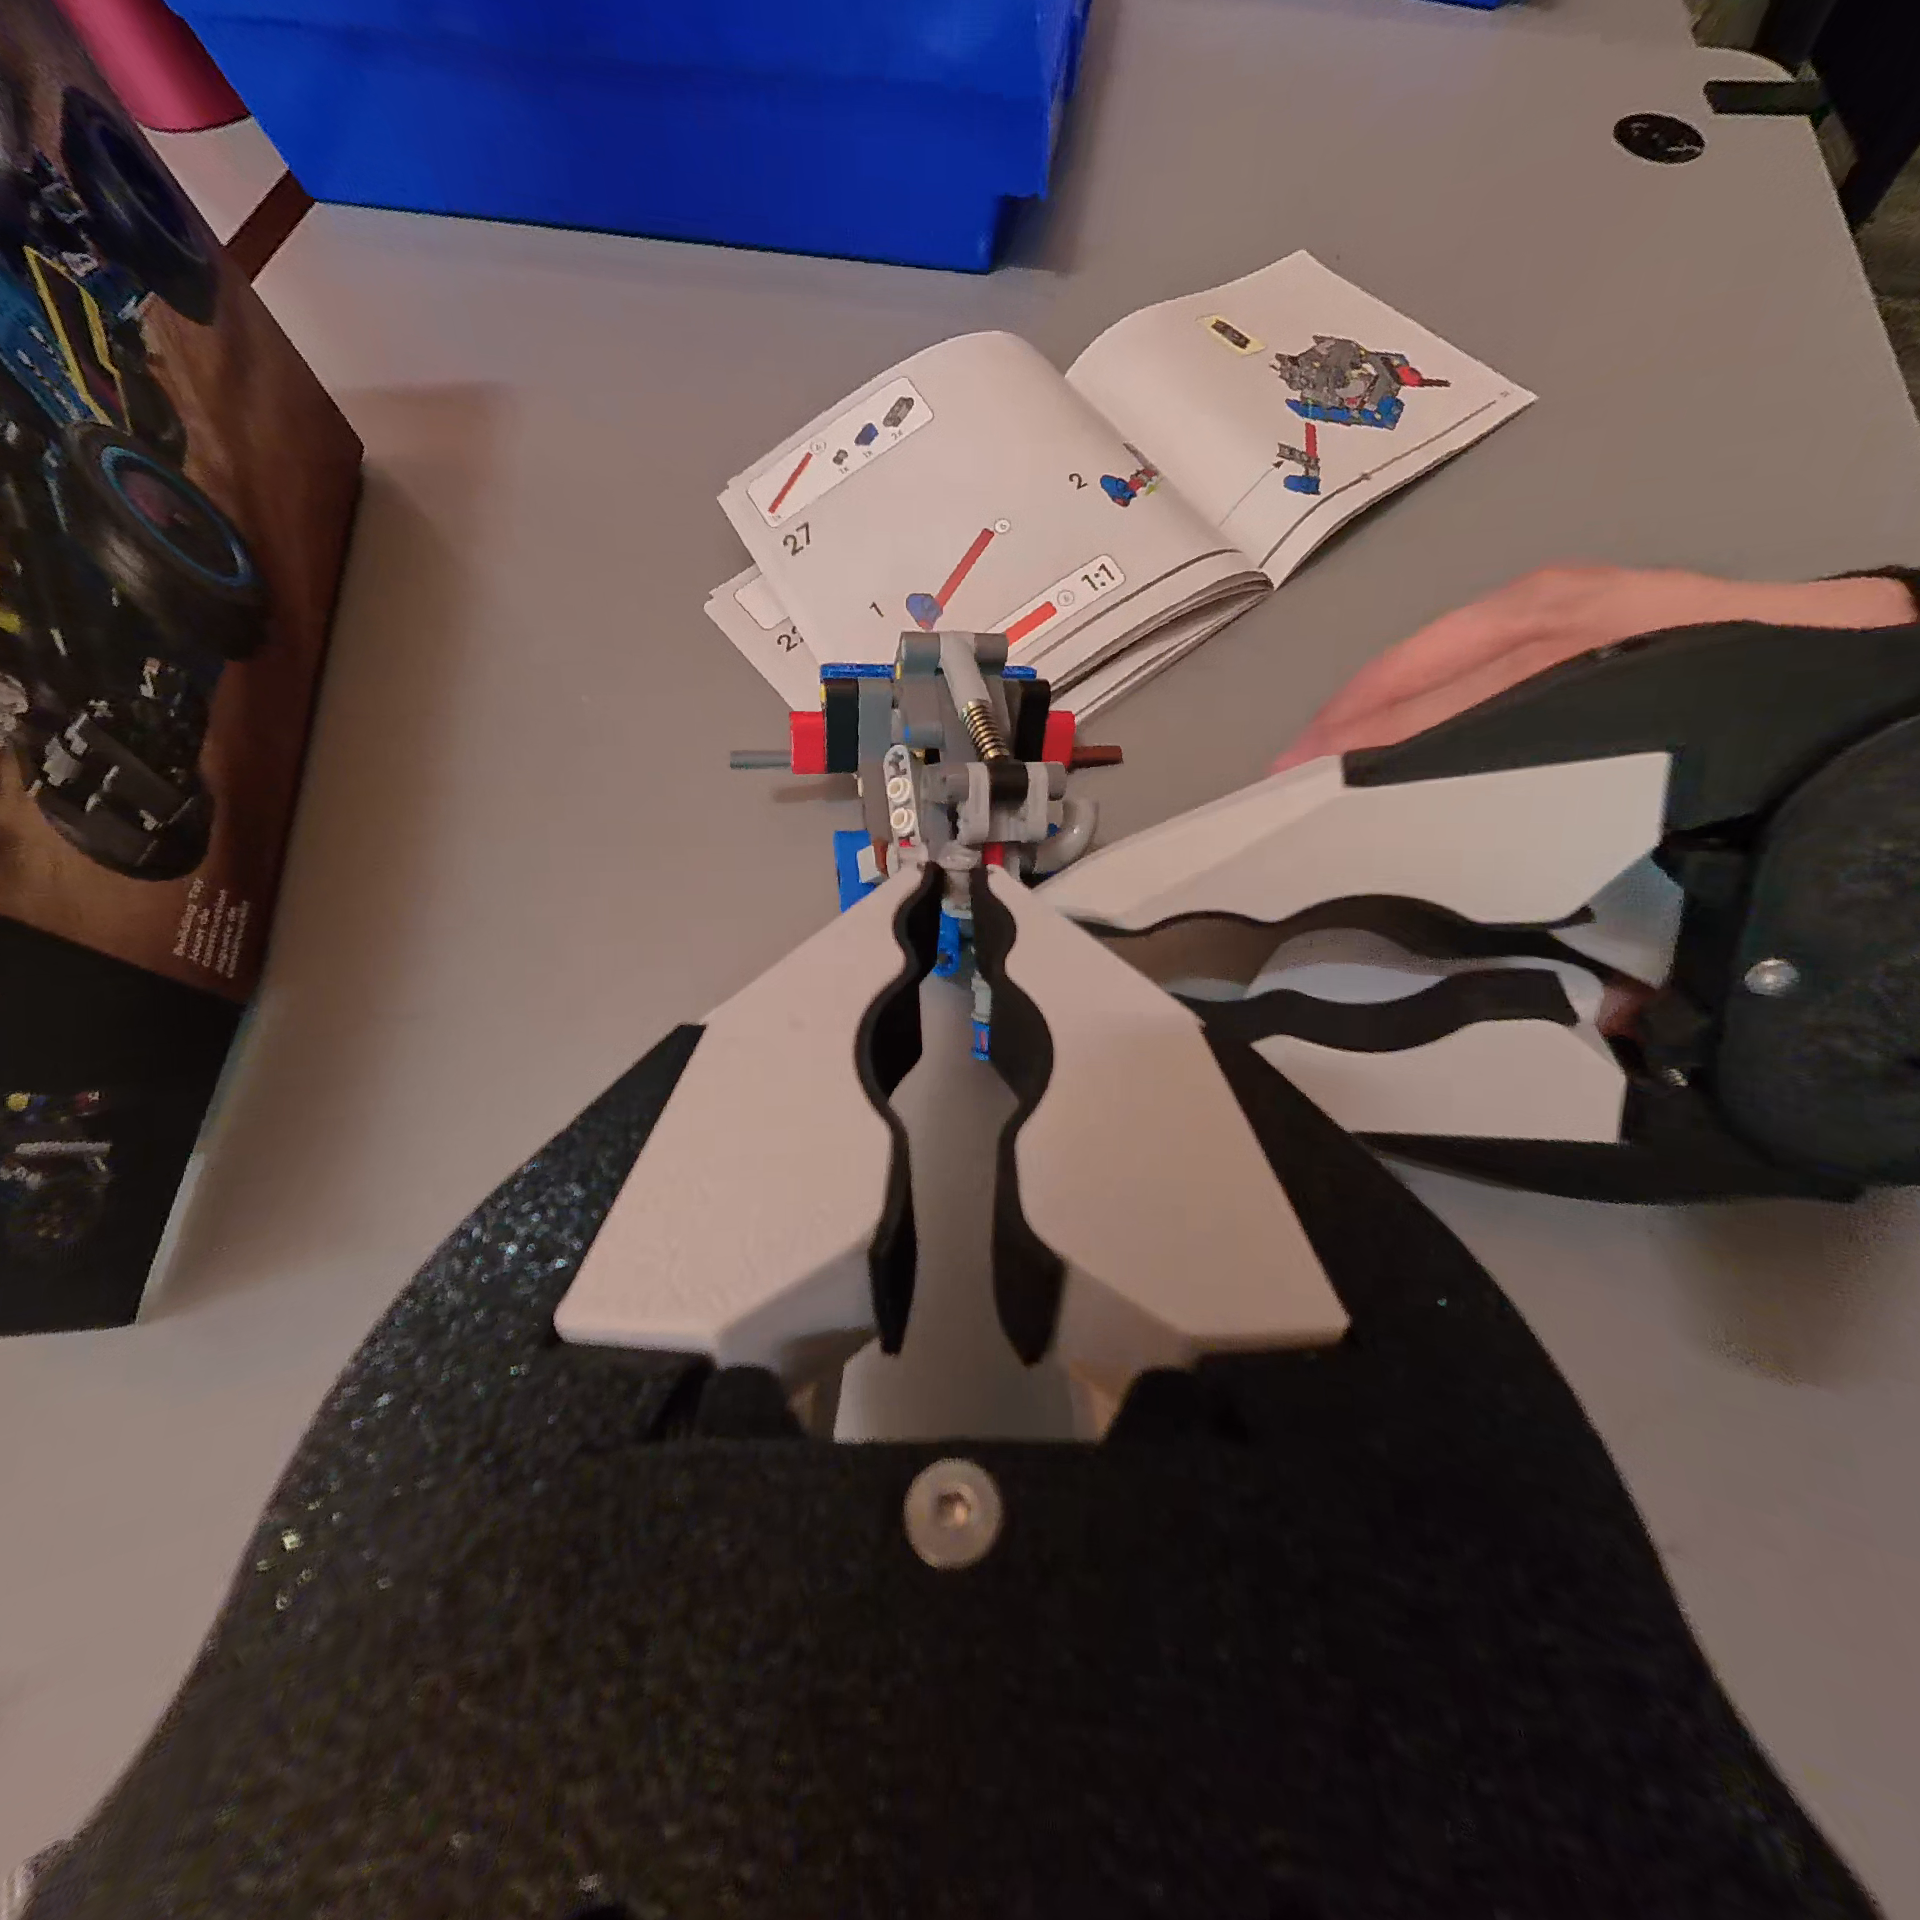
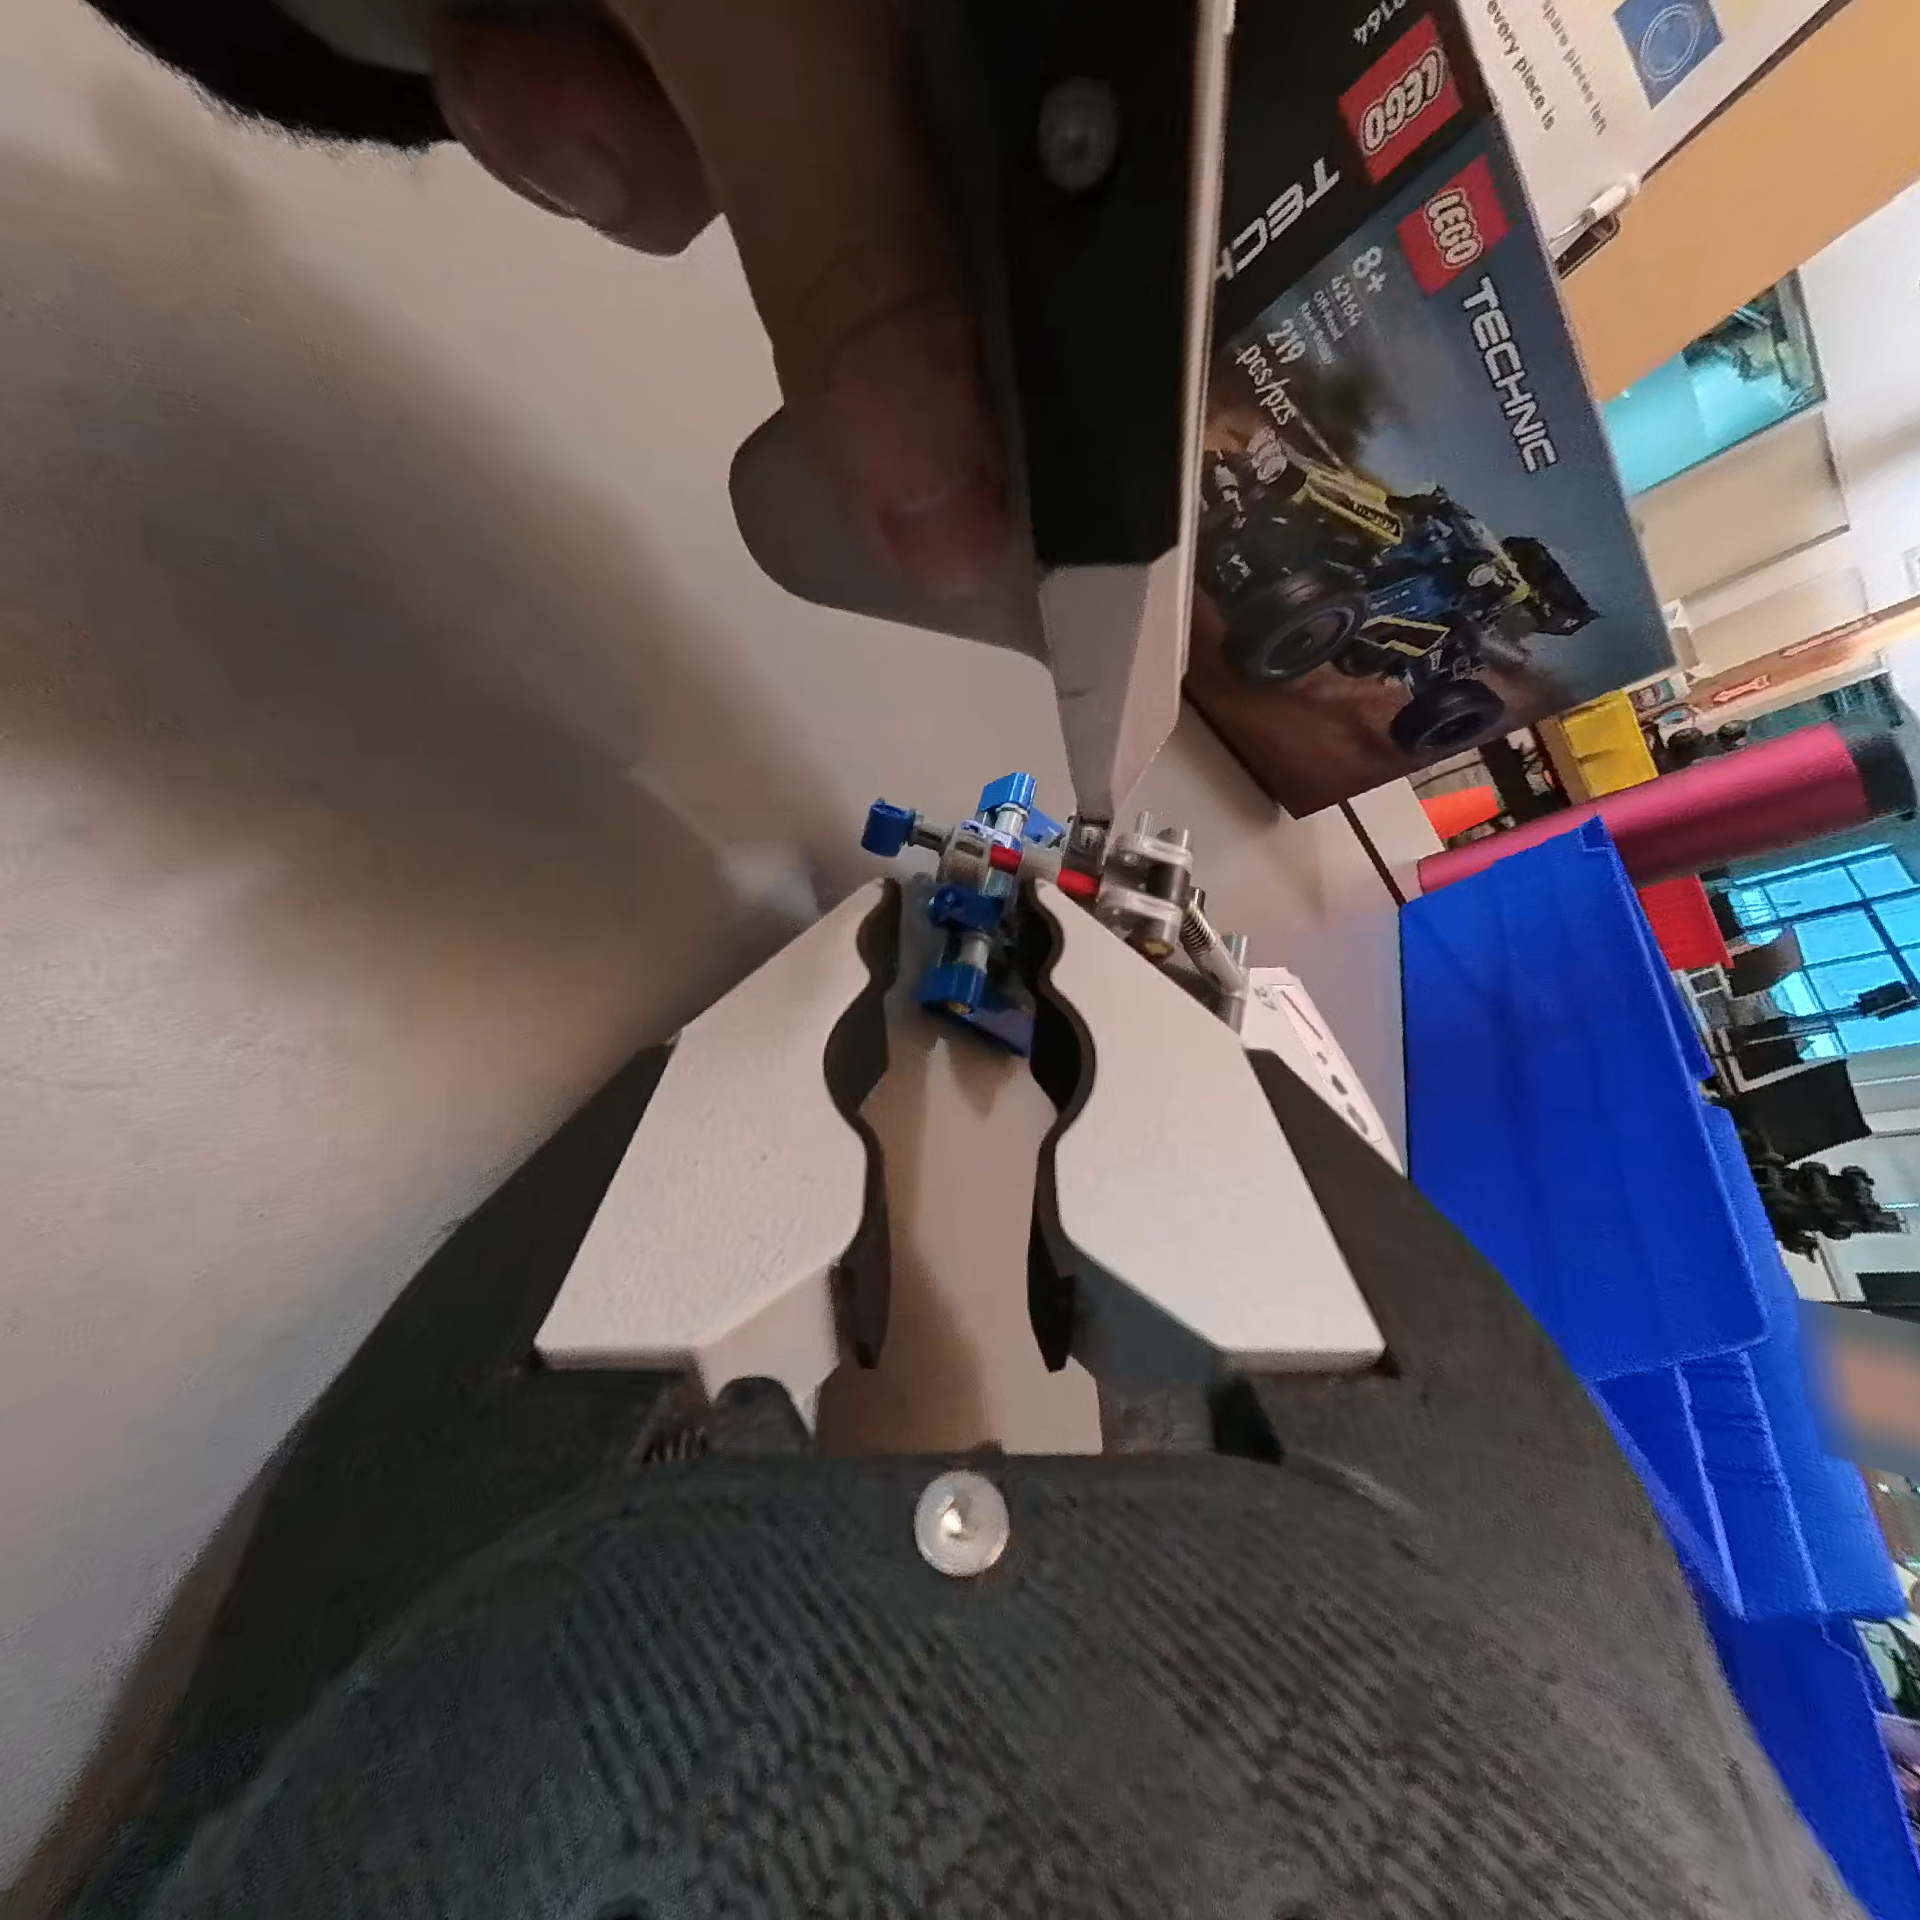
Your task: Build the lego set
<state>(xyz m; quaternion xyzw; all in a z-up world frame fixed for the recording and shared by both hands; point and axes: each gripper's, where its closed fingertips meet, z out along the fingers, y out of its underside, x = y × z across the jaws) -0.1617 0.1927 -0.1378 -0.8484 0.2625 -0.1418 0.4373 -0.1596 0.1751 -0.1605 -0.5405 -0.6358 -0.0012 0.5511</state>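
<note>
A small toy-brick assembly (image 1: 935, 748) of grey, blue, red and black parts with a spring stands on the grey table (image 1: 520, 727). My left gripper (image 1: 951, 878) is shut on a thin grey part at its near end, beside a red axle. The right wrist view shows that gripper's tip (image 2: 1091, 816) pinching the part from above. My right gripper (image 2: 961, 904) is closed around the assembly's blue end (image 2: 971, 935), pads against it. In the left wrist view its fingers (image 1: 1351, 831) reach in from the right, one above the other.
An open instruction booklet (image 1: 1039, 468) lies just behind the assembly. A blue bin (image 1: 675, 125) stands at the back and a toy set box (image 1: 135, 520) at the left. A person's hand (image 1: 1507, 644) holds the right gripper. A pink cylinder (image 2: 1714, 790) lies behind the bin. Both grippers' tips are close together, under 4 cm apart.
</note>
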